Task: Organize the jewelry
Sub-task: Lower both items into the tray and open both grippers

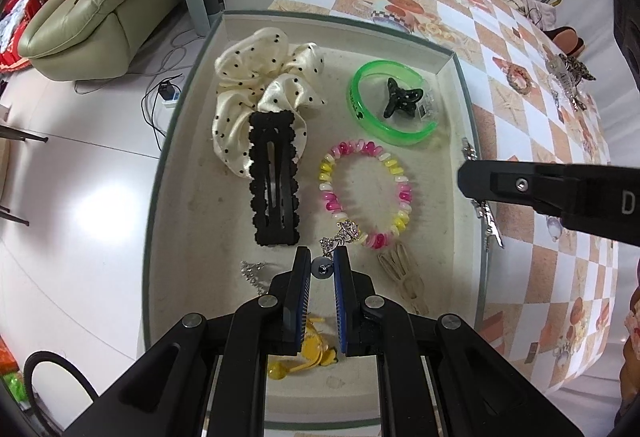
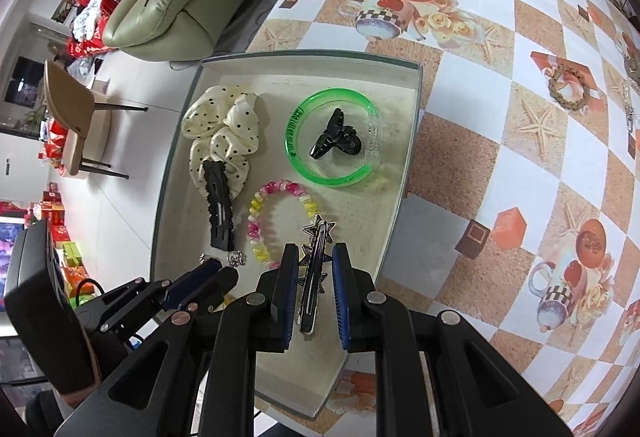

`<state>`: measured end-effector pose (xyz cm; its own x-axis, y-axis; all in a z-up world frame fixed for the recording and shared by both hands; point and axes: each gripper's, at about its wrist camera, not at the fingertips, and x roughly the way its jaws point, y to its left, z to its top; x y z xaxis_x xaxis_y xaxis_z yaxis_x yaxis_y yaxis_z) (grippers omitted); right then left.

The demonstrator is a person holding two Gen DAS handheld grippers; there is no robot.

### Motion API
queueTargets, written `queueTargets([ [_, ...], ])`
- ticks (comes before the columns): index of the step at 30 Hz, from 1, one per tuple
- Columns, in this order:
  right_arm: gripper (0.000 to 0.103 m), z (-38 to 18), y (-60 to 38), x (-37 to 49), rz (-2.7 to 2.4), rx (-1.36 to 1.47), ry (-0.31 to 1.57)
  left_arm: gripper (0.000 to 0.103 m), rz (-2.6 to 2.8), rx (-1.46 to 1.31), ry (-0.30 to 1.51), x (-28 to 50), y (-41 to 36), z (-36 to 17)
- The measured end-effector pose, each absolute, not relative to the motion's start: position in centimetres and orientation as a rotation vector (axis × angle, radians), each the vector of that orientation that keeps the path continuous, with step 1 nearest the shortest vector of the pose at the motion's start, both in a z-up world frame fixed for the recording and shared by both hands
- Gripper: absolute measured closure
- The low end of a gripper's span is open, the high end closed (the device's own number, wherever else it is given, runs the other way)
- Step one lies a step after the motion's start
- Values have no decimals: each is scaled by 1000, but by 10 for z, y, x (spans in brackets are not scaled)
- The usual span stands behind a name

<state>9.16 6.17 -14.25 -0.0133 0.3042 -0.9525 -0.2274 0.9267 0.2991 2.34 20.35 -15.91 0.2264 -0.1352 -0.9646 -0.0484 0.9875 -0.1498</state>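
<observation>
Right gripper (image 2: 314,269) holds a star-tipped hair clip (image 2: 314,265) between its pads, above the box's (image 2: 412,109) near right part. Left gripper (image 1: 322,269), jaws narrowly apart around a small grey bead on a chain (image 1: 322,269) (contact unclear). Beaded bracelet (image 1: 366,193) lies mid-box, beside the black snap clip (image 1: 274,181).

yellow hair clip (image 1: 310,351) half hidden behind left gripper (image 1: 322,269) fingers
</observation>
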Motion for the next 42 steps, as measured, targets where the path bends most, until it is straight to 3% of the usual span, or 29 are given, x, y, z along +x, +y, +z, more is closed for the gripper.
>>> queueTargets([
  [16, 84, -191, 80, 104, 391, 32, 1581, 87, -34, -70, 1365, 23, 192, -180],
  [26, 84, -193, 86, 104, 404, 28, 1582, 87, -37, -55, 1376, 25, 190, -180],
  [31, 72, -186, 85, 110, 418, 55, 1578, 87, -20, -35, 1383, 26, 188, -179],
  [42, 64, -155, 79, 107, 436, 104, 1542, 86, 8, -29, 1391, 25, 190, -170],
])
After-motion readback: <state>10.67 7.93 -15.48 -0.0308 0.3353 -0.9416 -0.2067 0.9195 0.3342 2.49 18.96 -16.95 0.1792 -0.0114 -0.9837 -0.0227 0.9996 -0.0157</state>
